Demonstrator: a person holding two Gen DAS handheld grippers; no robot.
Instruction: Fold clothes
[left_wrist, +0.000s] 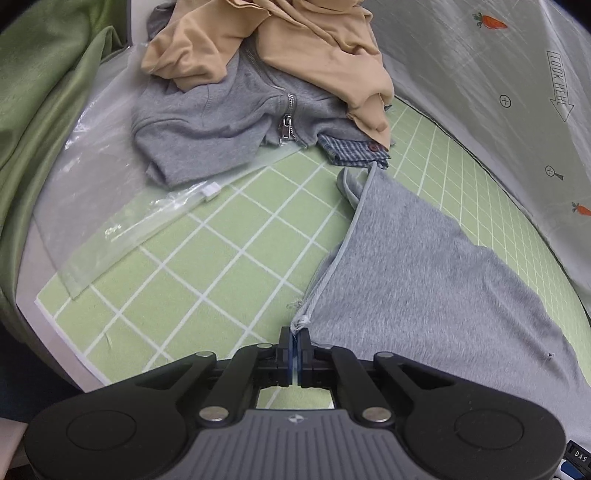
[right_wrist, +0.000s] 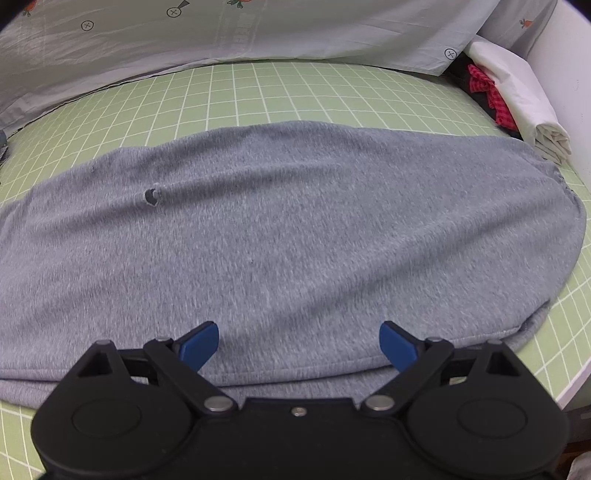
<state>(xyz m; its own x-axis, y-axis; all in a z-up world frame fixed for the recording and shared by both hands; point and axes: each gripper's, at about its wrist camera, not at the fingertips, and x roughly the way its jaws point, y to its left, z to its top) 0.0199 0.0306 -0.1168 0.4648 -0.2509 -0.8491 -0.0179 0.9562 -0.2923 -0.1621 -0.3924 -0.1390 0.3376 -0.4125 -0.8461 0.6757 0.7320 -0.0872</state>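
Observation:
A light grey garment (left_wrist: 417, 266) lies flat on the green grid mat (left_wrist: 207, 266). Its near left corner with a frayed hem sits between the fingers of my left gripper (left_wrist: 294, 341), which is shut on it. In the right wrist view the same grey garment (right_wrist: 288, 236) spreads wide across the mat (right_wrist: 295, 92), with a small hole (right_wrist: 151, 196) left of centre. My right gripper (right_wrist: 299, 341) hovers open over the garment's near hem, its blue pads (right_wrist: 201, 345) wide apart with nothing between them.
A pile at the back left holds a grey zip hoodie (left_wrist: 207, 122), a tan garment (left_wrist: 303, 48) and a plaid piece (left_wrist: 354, 149). A clear plastic bag (left_wrist: 122, 225) lies left. A printed grey sheet (right_wrist: 221, 29) lines the back. Folded white cloth (right_wrist: 524, 107) and red checked fabric (right_wrist: 491, 96) sit at the right.

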